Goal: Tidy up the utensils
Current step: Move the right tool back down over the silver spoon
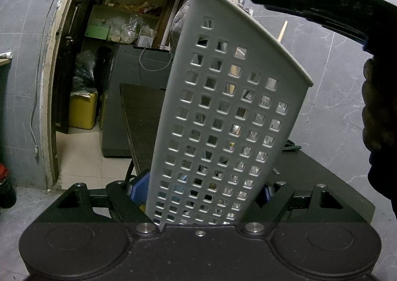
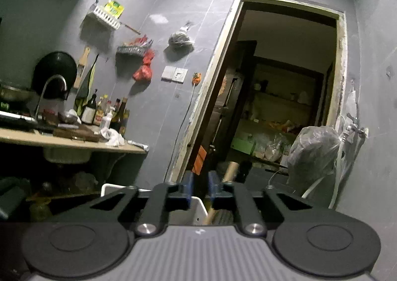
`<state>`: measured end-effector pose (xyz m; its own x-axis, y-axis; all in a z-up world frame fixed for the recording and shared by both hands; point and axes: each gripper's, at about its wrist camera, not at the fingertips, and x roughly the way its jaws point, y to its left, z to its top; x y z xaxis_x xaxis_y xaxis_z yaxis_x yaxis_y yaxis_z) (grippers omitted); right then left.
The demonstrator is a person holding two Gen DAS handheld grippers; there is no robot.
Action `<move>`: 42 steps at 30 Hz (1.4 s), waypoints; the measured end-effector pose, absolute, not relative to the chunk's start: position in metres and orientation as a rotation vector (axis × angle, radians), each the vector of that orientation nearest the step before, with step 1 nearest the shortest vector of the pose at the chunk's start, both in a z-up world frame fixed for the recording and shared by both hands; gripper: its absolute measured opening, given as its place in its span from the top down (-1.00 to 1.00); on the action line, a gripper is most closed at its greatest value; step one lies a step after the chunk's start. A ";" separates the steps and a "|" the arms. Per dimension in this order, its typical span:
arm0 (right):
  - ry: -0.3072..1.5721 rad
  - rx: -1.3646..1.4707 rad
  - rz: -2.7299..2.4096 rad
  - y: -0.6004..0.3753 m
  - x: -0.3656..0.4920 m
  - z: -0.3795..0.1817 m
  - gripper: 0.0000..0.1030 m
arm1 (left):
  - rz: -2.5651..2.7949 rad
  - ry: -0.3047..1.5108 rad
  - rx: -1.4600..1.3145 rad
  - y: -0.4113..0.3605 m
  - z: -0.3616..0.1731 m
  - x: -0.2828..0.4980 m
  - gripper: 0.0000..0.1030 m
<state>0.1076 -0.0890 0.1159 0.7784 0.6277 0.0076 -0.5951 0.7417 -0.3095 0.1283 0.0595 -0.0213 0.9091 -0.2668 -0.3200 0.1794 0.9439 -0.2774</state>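
A white perforated utensil basket stands tall between the blue pads of my left gripper, which is shut on its lower part. Utensils show through its holes, and a wooden stick pokes above its rim. My right gripper hovers over the basket's top at the upper right, held by a hand. In the right wrist view my right gripper has its blue pads nearly together with a narrow gap, nothing visibly between them. Below it are the basket's white rim and a wooden handle.
A dark table carries the basket. A doorway opens onto a storeroom with shelves. A kitchen counter with bottles and a tap stands at the left. A bagged object sits by the doorway.
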 end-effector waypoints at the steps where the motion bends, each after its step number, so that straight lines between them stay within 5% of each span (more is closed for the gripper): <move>1: -0.119 -0.288 0.674 -0.092 0.107 0.116 0.48 | -0.233 0.363 -0.246 0.059 -0.021 0.128 -0.61; 17: -0.153 -0.062 0.502 -0.173 0.102 0.105 -0.96 | -0.224 0.364 -0.242 0.059 -0.021 0.127 -0.61; 42: 0.218 0.398 0.362 -0.265 0.153 -0.006 -1.00 | -0.183 0.391 -0.202 0.044 -0.013 0.122 -0.60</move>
<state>0.1525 -0.2650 -0.0056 0.9132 0.3845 -0.1353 -0.3003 0.8590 0.4147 0.1220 0.0445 -0.0129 0.9086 -0.2147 -0.3584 0.1371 0.9635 -0.2298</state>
